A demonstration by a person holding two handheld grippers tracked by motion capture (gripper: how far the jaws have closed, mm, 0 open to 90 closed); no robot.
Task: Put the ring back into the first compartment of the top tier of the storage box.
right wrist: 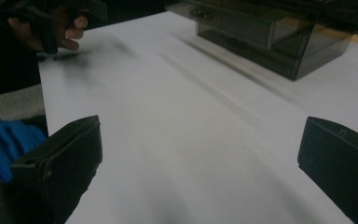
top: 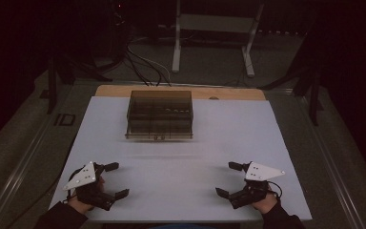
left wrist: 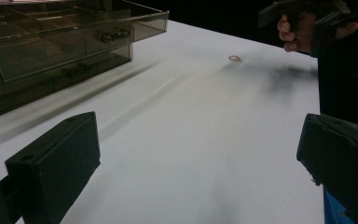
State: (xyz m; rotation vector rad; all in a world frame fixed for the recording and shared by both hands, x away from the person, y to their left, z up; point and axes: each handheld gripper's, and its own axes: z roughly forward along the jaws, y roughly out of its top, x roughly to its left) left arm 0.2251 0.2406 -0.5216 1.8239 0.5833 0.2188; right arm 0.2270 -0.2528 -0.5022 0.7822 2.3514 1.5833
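High view: a white worktop (top: 181, 162) carries a smoky see-through drawer box (top: 159, 114) at its far middle, well apart from both tools. The left tool (top: 114, 180) sits near the front left corner in a hand (top: 83, 191), jaws spread wide with nothing between them. The right tool (top: 228, 179) sits near the front right in the other hand (top: 264, 200), jaws just as wide and empty. Both carry a grey plate. No writing can be read.

Left gripper view: its own two black jaws stand far apart over bare white surface. The drawer box (left wrist: 60, 42) is at upper left, a round knob (left wrist: 114, 35) on one drawer front. A small ring (left wrist: 234, 58) lies on the worktop near the far hand (left wrist: 296, 32). No label is legible.

Right gripper view: its jaws gape over bare worktop, gripping nothing. The drawer box (right wrist: 270, 32) is at upper right; the other hand (right wrist: 58, 32) is at upper left. Blue cloth (right wrist: 4, 147) shows at the left edge.
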